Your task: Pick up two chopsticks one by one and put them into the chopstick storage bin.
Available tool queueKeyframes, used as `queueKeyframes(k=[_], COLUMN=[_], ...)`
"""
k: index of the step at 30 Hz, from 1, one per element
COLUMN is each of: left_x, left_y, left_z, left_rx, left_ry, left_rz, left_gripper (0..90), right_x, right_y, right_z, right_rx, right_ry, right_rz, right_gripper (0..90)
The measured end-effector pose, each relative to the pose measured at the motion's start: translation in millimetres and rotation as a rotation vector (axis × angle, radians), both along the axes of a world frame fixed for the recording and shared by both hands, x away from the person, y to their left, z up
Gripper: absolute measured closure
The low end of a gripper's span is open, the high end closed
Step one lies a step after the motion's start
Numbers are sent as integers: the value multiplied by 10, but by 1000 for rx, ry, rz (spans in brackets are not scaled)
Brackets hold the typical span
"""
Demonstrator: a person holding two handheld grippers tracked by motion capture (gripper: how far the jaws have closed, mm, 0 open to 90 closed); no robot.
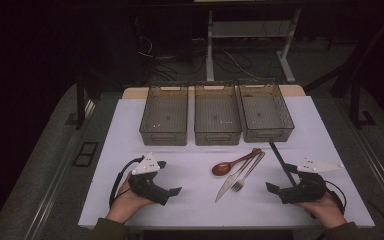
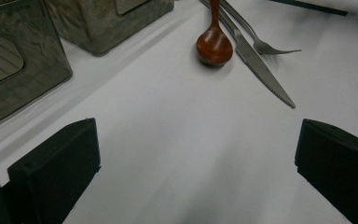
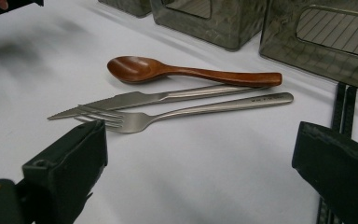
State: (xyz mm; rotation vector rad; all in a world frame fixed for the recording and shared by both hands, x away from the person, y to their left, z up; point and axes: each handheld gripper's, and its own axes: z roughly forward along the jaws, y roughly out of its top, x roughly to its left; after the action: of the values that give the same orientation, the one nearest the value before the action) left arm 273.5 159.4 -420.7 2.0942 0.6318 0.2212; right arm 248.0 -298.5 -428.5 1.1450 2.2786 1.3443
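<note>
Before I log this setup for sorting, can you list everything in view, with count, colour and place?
Bins: three, smoky translucent grey, in a row at the table's far side.
Spoon: one, reddish-brown wood, table centre, left of the knife.
Knife: one, silver, between spoon and fork.
Fork: one, silver, right of the knife.
Black sticks: apparently two, lying together, right of the fork.
Table cover: one, white.
Left gripper: one, black, open, near left.
Right gripper: one, black, open, near right.
Hands: two, holding the grippers.
</note>
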Motion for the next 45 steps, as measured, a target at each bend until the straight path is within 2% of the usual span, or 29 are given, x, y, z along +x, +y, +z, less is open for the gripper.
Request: queueKeyframes(k=[11, 19, 32, 33, 39, 45], left_x=[-24, -43, -53, -56, -53, -53], left_y=[23, 68, 60, 57, 59, 61], left_z=[-46, -59, -71, -73, -72, -77], left_rx=[11, -3, 0, -2, -6, -4], left_ry=[7, 4, 11, 12, 11, 12], left_rz=[3, 12, 6, 7, 6, 5], left_gripper=[0, 0, 0, 0, 0, 0], right_x=[33, 59, 109, 111, 139, 171], right_y=[-19, -45, -142, -150, -209, -283], right_z=[7, 19, -10, -10, -27, -53], right_rx=[-20, -45, -87, -89, -114, -136], right_ry=[31, 41, 68, 74, 99, 92], right_rz=[12, -34, -61, -64, -88, -110], right_gripper=[27, 29, 73, 126, 169, 265])
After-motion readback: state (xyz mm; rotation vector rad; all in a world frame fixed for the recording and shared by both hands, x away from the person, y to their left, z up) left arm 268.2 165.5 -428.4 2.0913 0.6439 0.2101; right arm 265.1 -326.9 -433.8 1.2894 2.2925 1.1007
